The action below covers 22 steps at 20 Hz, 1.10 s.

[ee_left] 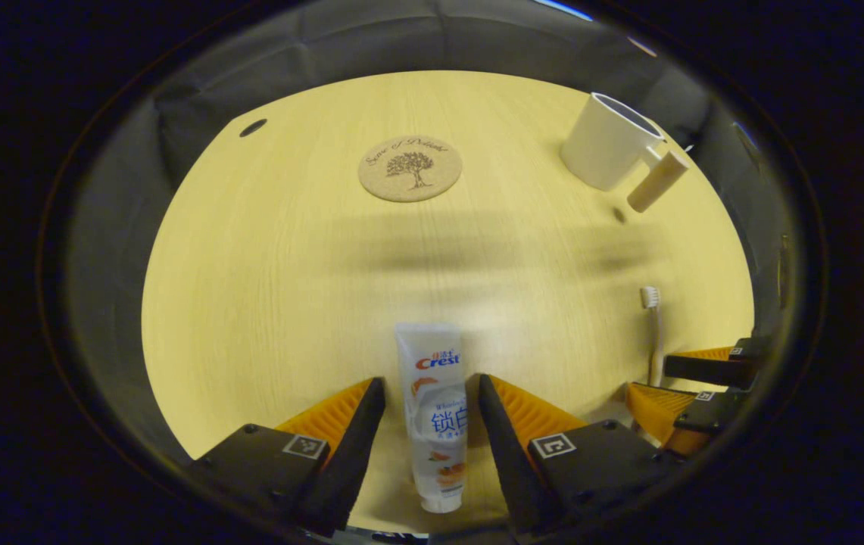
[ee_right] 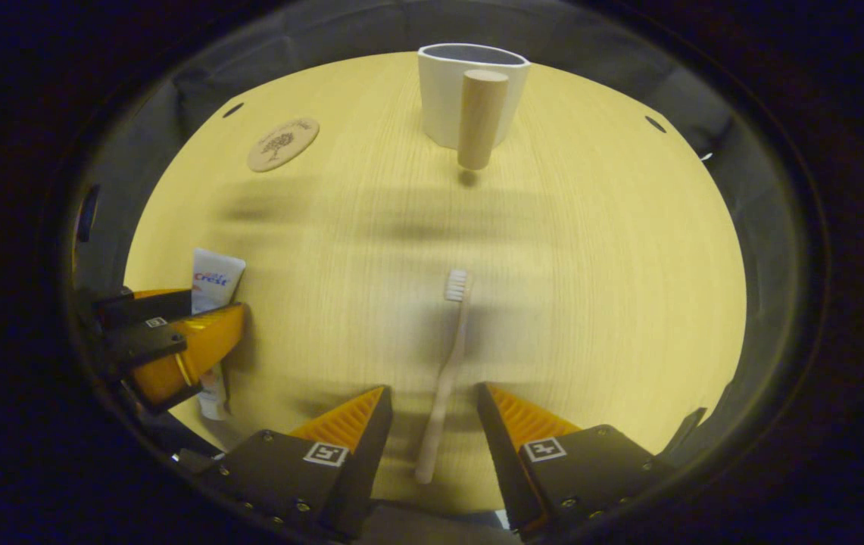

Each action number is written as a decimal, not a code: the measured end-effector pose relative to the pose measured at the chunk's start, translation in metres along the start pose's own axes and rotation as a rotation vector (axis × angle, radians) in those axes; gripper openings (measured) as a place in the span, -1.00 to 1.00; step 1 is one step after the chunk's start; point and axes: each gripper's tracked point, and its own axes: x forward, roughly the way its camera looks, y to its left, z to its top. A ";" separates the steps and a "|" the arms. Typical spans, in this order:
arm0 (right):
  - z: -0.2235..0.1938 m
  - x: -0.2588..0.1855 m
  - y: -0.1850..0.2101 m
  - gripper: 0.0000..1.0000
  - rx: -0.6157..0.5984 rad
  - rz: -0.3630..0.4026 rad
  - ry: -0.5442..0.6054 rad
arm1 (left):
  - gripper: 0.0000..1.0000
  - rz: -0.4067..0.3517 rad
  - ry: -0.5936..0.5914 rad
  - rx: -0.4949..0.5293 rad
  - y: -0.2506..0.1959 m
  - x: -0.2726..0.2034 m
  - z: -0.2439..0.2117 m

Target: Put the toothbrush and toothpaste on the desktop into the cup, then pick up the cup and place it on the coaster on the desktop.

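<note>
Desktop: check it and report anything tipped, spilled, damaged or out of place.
Nothing stands out. The cup stands upright, the coaster lies flat and bare, and the toothpaste and toothbrush lie flat on the desktop, each between a gripper's open jaws. No spill or damage shows.

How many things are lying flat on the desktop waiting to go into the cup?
2. The toothpaste lies between the left gripper's open fingers. The toothbrush lies between the right gripper's open fingers, bristles pointing toward the cup. Neither is gripped yet.
</note>
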 end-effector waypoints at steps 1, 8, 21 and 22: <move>0.001 0.000 0.001 0.04 0.003 0.001 0.000 | 0.54 0.000 0.001 -0.006 -0.001 0.000 0.000; -0.004 -0.003 -0.001 -0.58 0.015 0.016 0.017 | 0.00 0.002 -0.011 -0.014 0.001 -0.001 0.001; 0.004 -0.007 0.002 -0.91 0.004 0.108 -0.086 | -0.38 -0.009 -0.066 -0.048 0.004 -0.010 0.002; 0.004 -0.010 0.001 -0.91 0.003 0.110 -0.095 | -0.38 -0.010 -0.076 -0.051 0.005 -0.012 0.003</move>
